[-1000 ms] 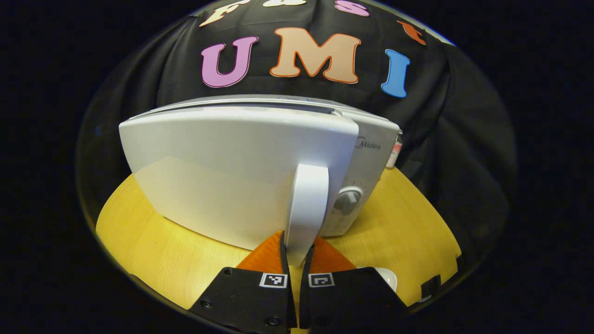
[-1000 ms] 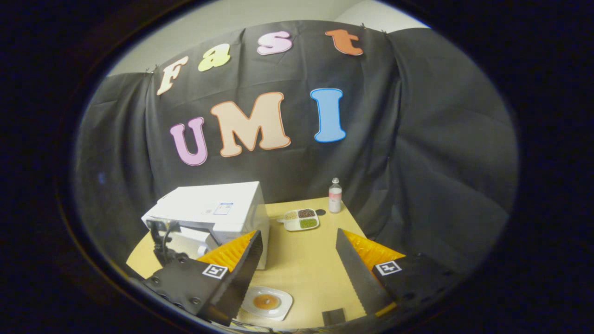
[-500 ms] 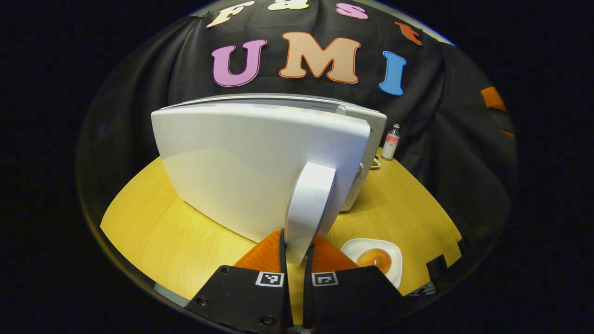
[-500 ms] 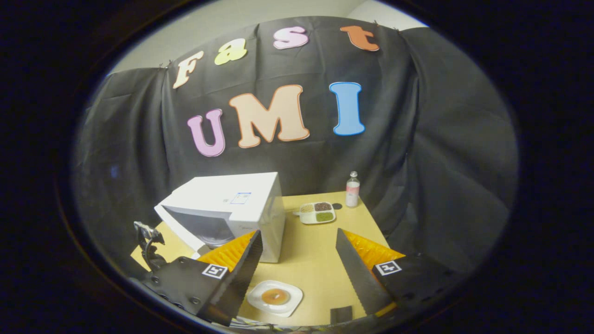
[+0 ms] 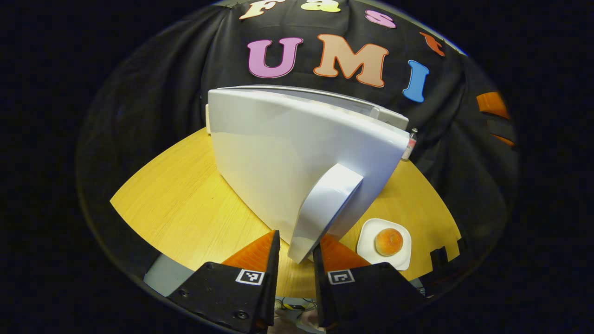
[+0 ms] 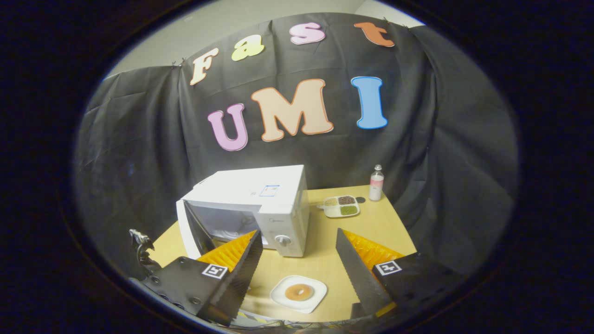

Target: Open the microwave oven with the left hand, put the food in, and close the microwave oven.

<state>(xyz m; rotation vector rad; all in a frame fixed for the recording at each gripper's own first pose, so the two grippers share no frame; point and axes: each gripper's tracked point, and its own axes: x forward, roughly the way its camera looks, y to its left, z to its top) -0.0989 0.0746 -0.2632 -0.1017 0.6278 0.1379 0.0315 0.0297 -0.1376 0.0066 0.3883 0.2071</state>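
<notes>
The left gripper (image 5: pixel 295 253) has its two fingers set either side of the lower end of the door handle (image 5: pixel 327 208), with a slim gap showing on each side, so I cannot tell whether they press on it or merely bracket it. The microwave oven (image 6: pixel 260 204) stands toward the back left of the table (image 5: pixel 185 208), and its door (image 5: pixel 297 157), hinged on the left, is swung well out toward the front edge, leaving the cavity (image 6: pixel 227 222) open in the right gripper view. The right gripper (image 6: pixel 297 264) hangs above the front edge with its jaws wide apart and nothing between them. The food, a round bun (image 6: pixel 300 292), sits in the middle of a white plate (image 6: pixel 315 299) near the front edge, just in front of the oven's control side and clear of it. The chief risk, as I judge it, is the handle slipping out from between the fingers if the grip is loose, letting the door drift back into the path of the plate. A second is the plate being pinched by one rim and tipping, so the bun rolls off. A third is catching the open door's edge while carrying the plate in. The bun is round, with no long axis to speak of. The plate is roughly square and lies flat, one corner toward the front edge. The door's long side runs level, its handle upright along the free edge.
</notes>
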